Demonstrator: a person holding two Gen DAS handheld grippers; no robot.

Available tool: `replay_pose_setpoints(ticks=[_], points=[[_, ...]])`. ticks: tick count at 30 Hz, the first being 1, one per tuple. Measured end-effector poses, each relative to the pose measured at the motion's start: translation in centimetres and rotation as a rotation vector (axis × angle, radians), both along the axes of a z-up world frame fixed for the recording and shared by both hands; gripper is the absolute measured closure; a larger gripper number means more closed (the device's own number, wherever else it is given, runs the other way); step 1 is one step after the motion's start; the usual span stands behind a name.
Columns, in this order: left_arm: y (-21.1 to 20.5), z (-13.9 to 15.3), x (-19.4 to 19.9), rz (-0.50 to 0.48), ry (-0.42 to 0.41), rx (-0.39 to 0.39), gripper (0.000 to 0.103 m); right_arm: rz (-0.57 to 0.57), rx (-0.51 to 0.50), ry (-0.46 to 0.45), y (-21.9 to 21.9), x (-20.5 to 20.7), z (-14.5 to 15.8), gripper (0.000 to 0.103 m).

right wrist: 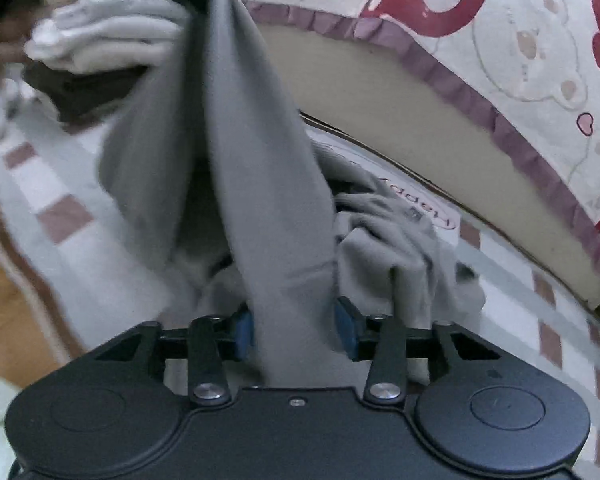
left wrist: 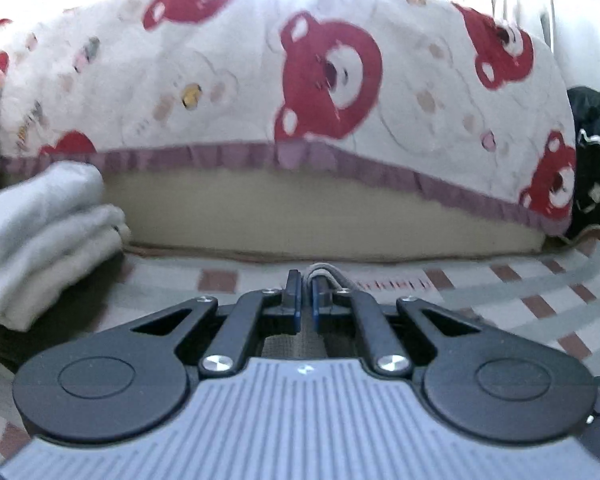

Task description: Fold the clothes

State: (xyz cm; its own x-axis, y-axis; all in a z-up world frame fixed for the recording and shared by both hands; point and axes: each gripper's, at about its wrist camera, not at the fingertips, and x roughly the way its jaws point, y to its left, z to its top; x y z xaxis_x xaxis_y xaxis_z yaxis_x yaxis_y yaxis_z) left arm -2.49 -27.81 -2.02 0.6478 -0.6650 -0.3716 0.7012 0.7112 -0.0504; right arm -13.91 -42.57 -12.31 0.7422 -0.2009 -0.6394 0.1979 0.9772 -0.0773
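While a grey garment (right wrist: 260, 184) is clamped in the right gripper (right wrist: 296, 332), a cloth edge (left wrist: 320, 270) seems pinched in the left gripper (left wrist: 306, 300).

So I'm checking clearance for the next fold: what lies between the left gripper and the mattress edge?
In the left wrist view, only bare checked rug lies between the left gripper and the mattress edge; the folded stack sits off to the side.

A stack of folded clothes (left wrist: 40, 236) is seen on the rug (left wrist: 500, 292), seemingly against the mattress (left wrist: 300, 216) at its far edge.
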Motion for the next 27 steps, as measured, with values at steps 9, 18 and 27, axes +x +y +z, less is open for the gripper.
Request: replay_pose_setpoints(ticks=[9,18,27], points=[[0.7,0.2,1.2,-0.002,0.058,-0.048,0.098,-0.065,0.105,-0.086,-4.4,0.4,6.6,0.102],[-3.1,-5.4,-0.3,-0.021,0.108,0.118,0.092,-0.183,0.226,-0.232,-9.9,-1.5,15.4,0.102],[-4.0,-13.3,0.5,0.075,0.233,0.319,0.091,-0.28,0.134,-0.391,-11.1,-5.4,18.9,0.102]])
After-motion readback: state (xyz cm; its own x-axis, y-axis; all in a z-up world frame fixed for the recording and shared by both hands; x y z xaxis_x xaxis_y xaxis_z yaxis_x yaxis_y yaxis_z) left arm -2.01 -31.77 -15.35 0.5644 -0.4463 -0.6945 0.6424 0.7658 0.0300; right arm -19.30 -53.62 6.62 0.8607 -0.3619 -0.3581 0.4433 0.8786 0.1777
